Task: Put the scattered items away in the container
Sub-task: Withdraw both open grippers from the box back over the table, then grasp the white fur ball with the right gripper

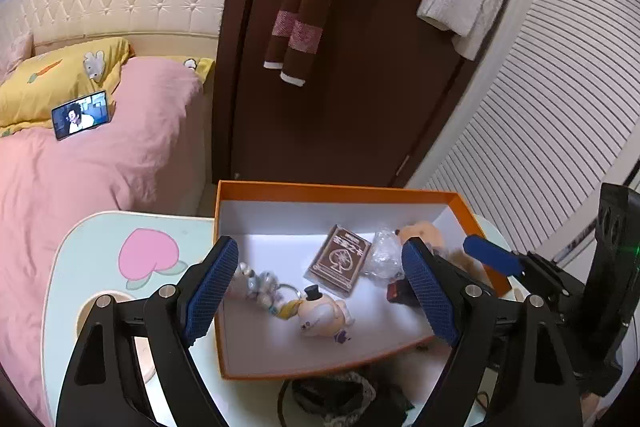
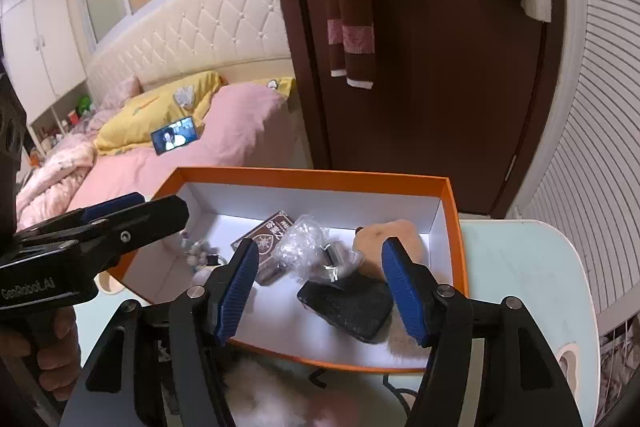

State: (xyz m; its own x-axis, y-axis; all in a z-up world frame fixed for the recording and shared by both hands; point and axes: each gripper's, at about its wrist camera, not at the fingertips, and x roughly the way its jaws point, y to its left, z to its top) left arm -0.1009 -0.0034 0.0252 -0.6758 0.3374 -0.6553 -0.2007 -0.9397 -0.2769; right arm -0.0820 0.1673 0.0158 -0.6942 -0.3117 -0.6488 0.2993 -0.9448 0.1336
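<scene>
Inside orange cardboard box (image 1: 400, 194) at table's far edge: brown card deck (image 1: 338, 261), white figurine keychain (image 1: 322, 313), crinkled clear bag (image 2: 304, 241), black pouch (image 2: 346, 303). Left gripper (image 1: 324, 291), right gripper (image 2: 320, 285) spread wide, empty. Dark knit item (image 1: 336, 393) left at table's near edge.

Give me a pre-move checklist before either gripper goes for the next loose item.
1. Left gripper open, holding nothing: ok.
2. Right gripper open, holding nothing: ok.
3. Orange cardboard box with white inside has bare floor left: ok.
4. Brown playing-card pack and white figurine keychain lie inside the box: ok.
5. Dark knitted item on the table in front of the box: not ok.
6. White fluffy thing, which item: cannot tell.
</scene>
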